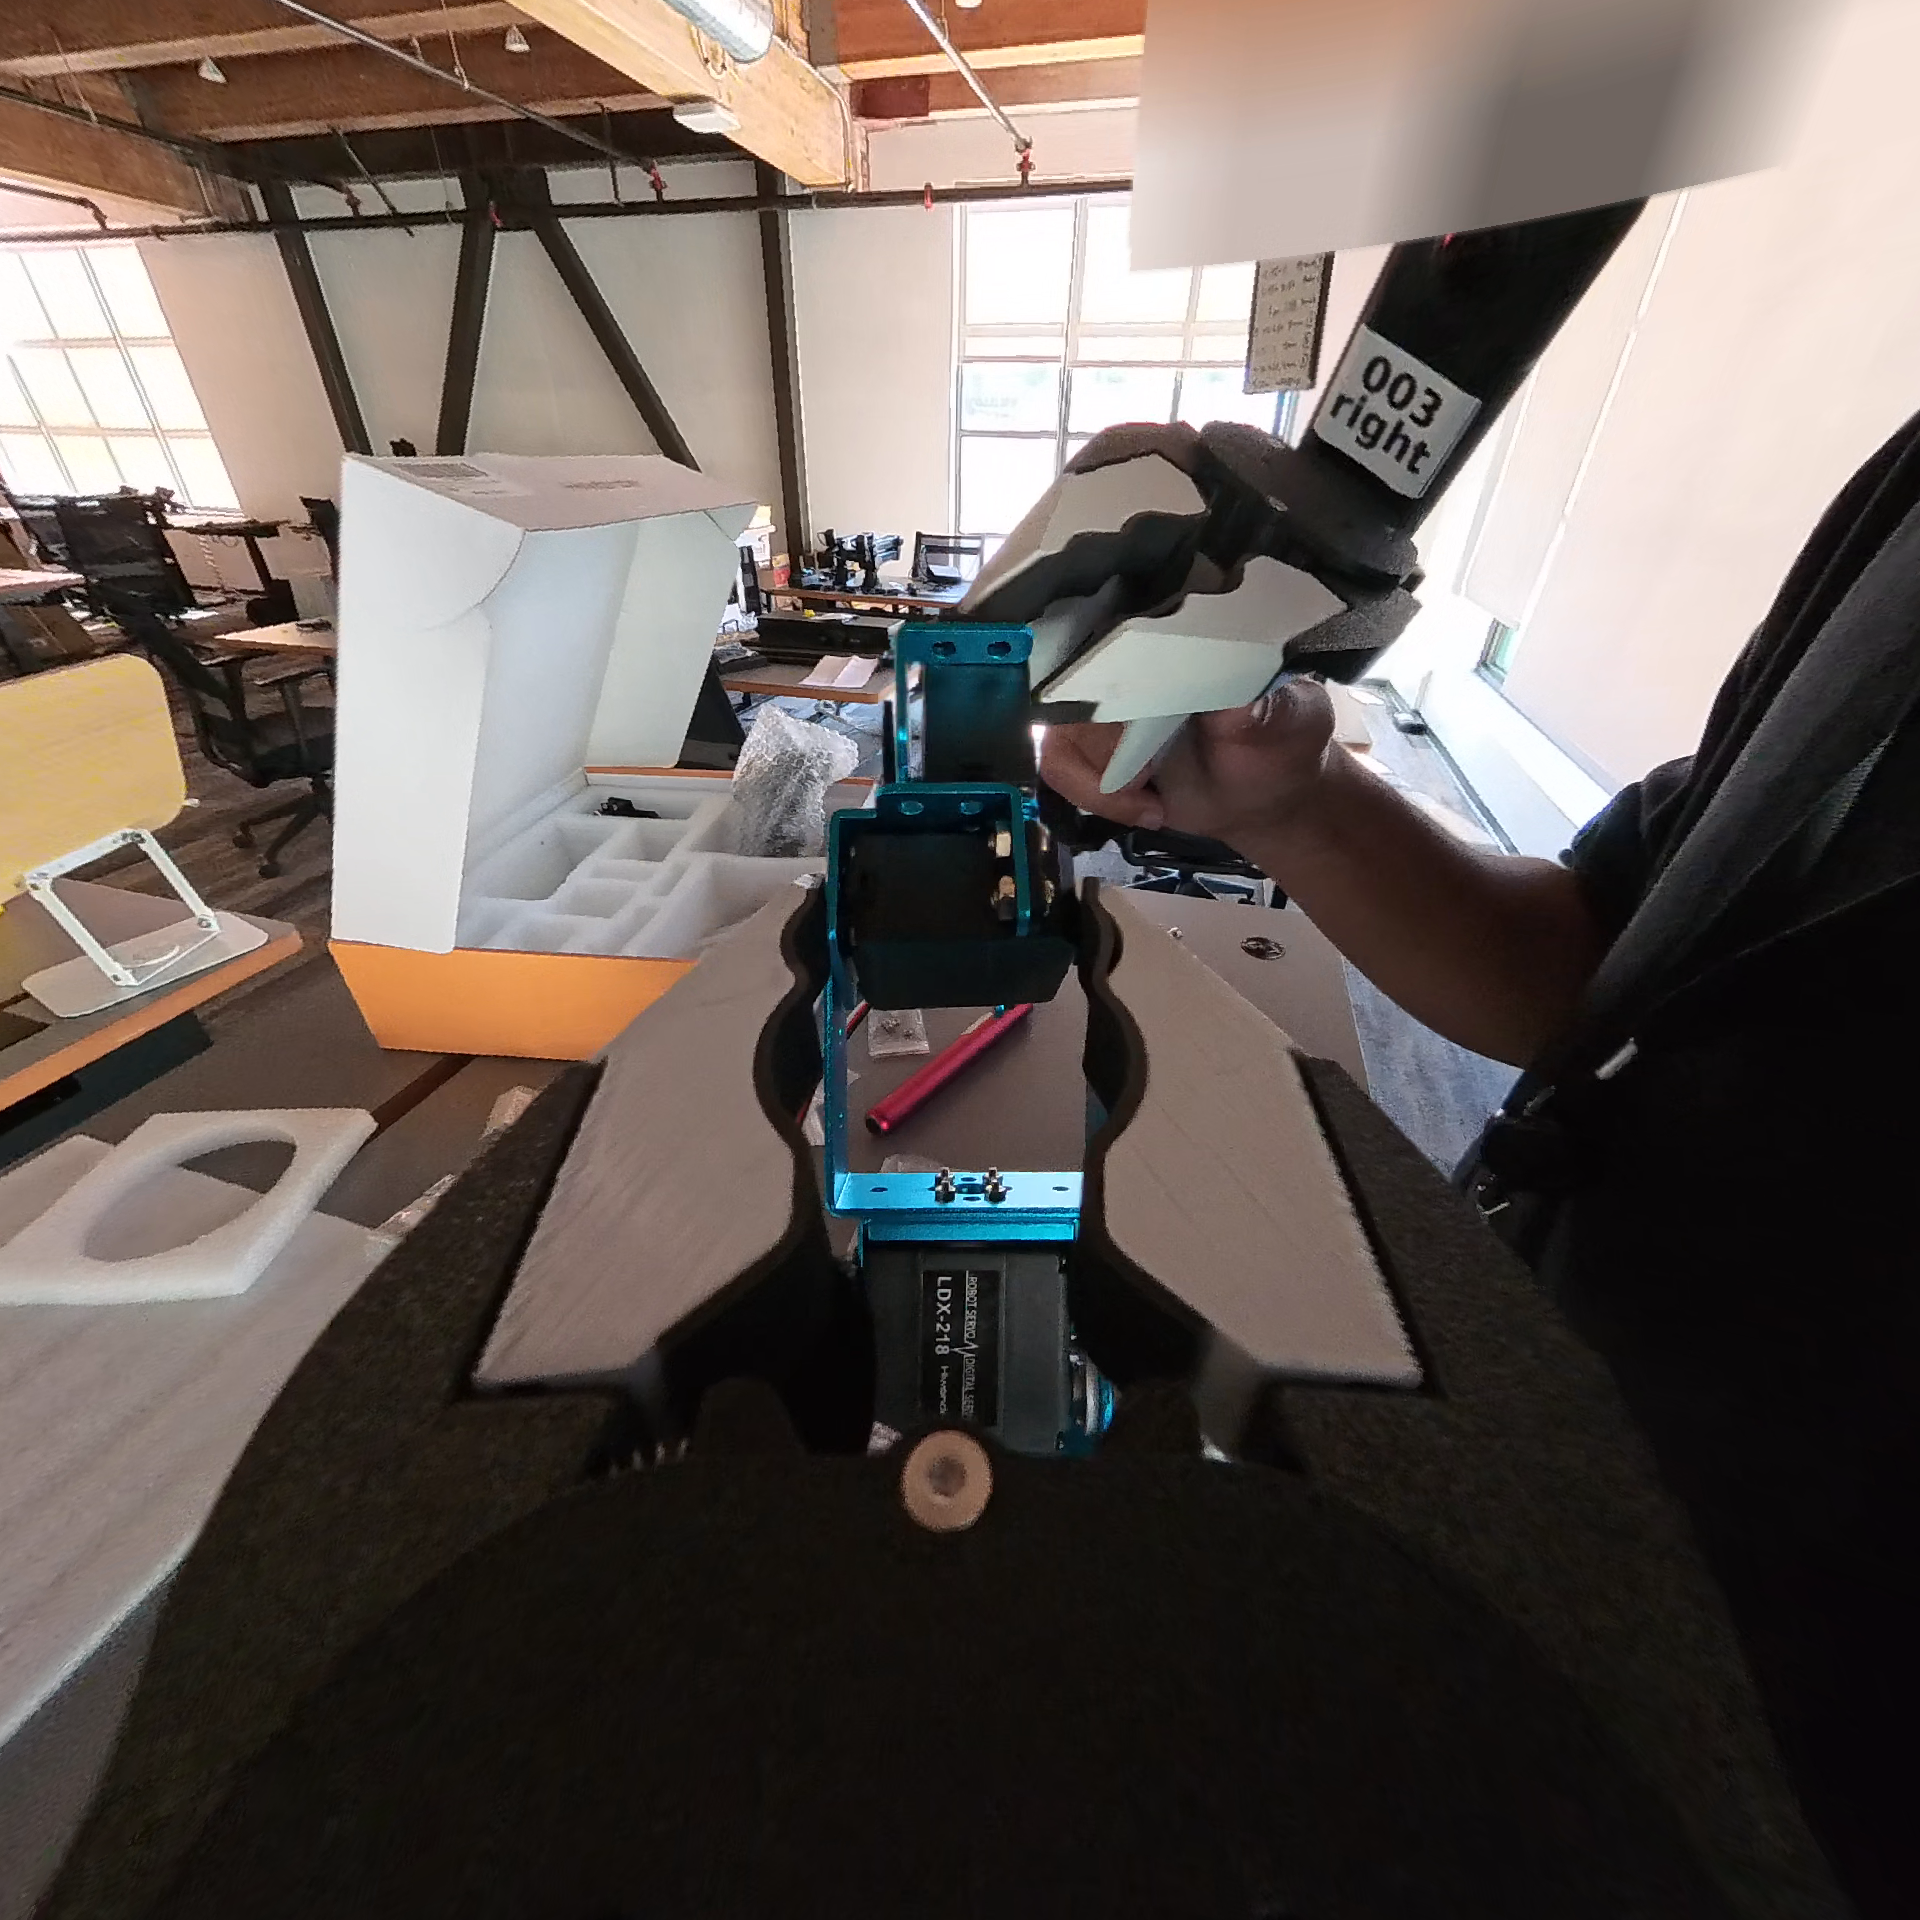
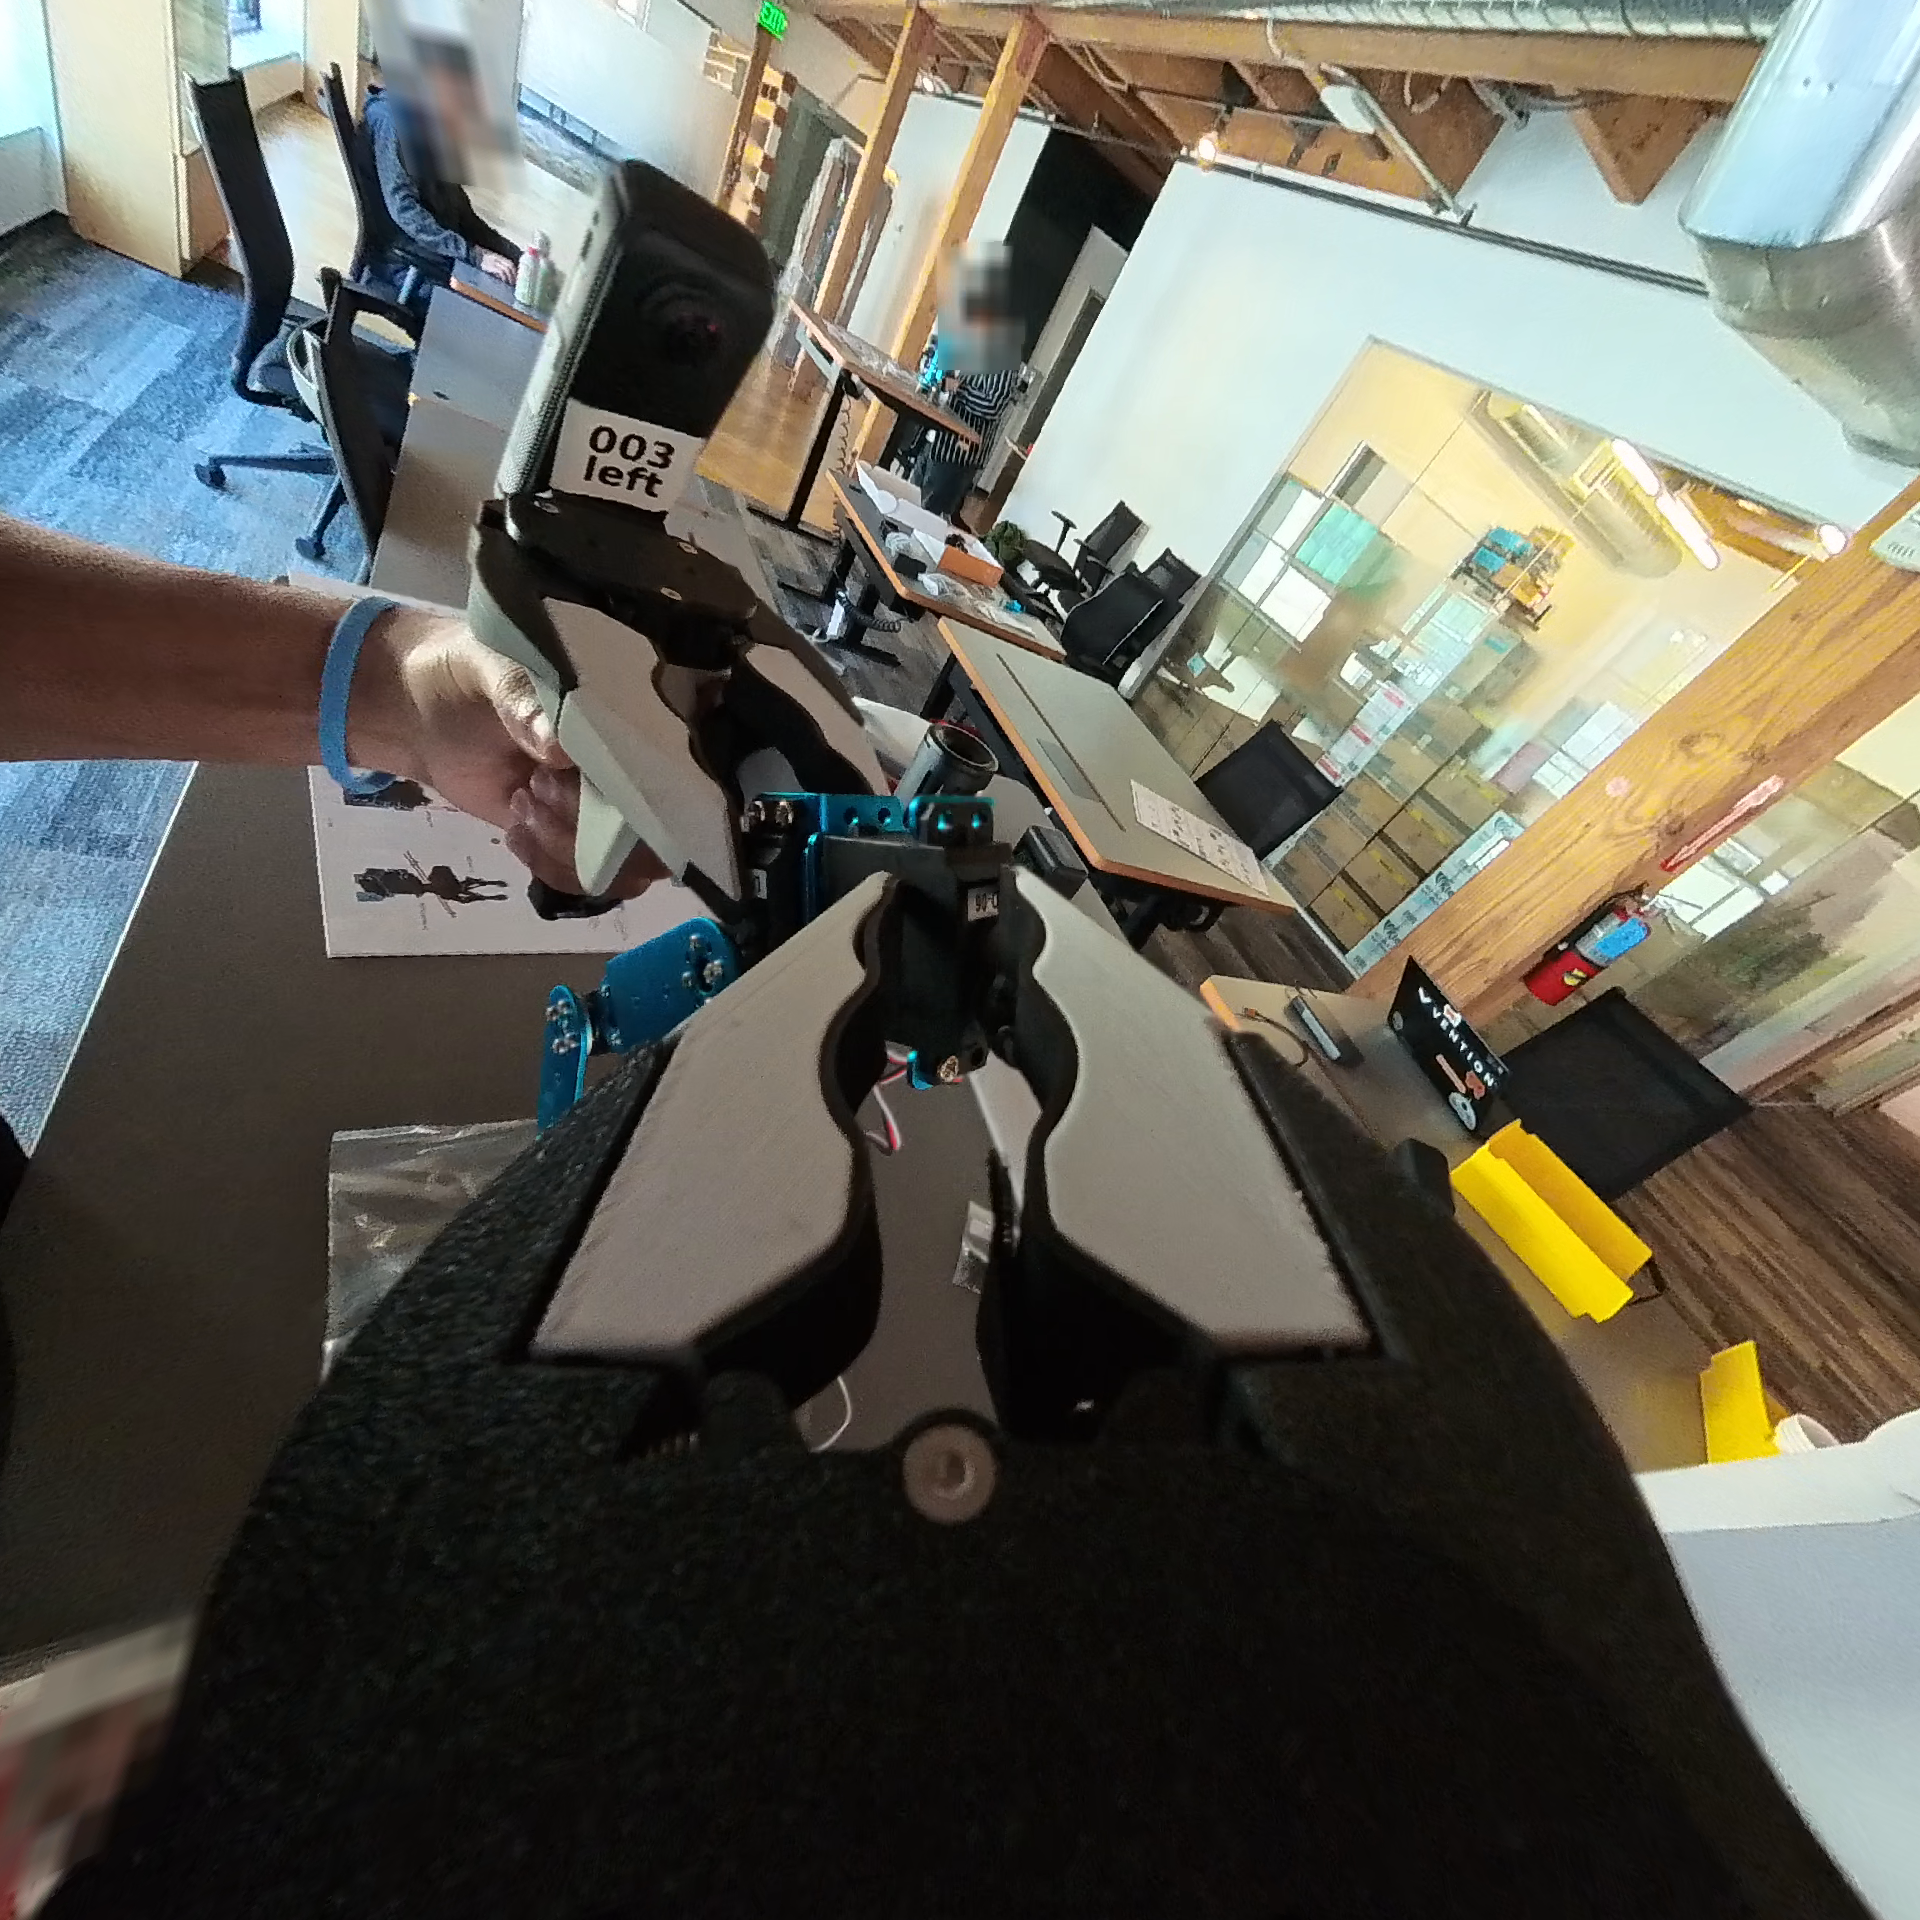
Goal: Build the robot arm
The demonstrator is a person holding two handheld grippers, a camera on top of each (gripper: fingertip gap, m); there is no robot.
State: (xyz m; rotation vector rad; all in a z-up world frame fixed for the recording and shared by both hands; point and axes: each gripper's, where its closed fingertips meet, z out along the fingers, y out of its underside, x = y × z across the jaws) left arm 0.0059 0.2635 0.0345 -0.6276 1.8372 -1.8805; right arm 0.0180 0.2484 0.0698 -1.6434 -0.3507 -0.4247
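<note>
A small robot assembly of blue metal brackets point(image 1: 847, 1081) and black servos point(image 1: 961, 1340) is held up between both grippers above the table. My left gripper point(image 1: 940, 920) is shut on its lower bracket and servo; it also shows in the right wrist view point(image 2: 800, 831). My right gripper point(image 2: 951, 894) is shut on the black servo point(image 2: 940, 966) at the upper end, and shows in the left wrist view point(image 1: 1013, 655) clamped beside the upper blue bracket point(image 1: 961, 675). A loose-hanging blue limb point(image 2: 644, 997) of the assembly shows below the left gripper.
On the dark table point(image 1: 1236, 997) lie a red screwdriver point(image 1: 951, 1065), a small bag of screws point(image 1: 899, 1034), a white foam piece point(image 1: 177, 1195) and an open white and orange box point(image 1: 540, 727) with foam insert. A printed sheet point(image 2: 416, 883) and a plastic bag point(image 2: 416, 1195) also lie there. My hands' fingertips stand some 5 cm from each other.
</note>
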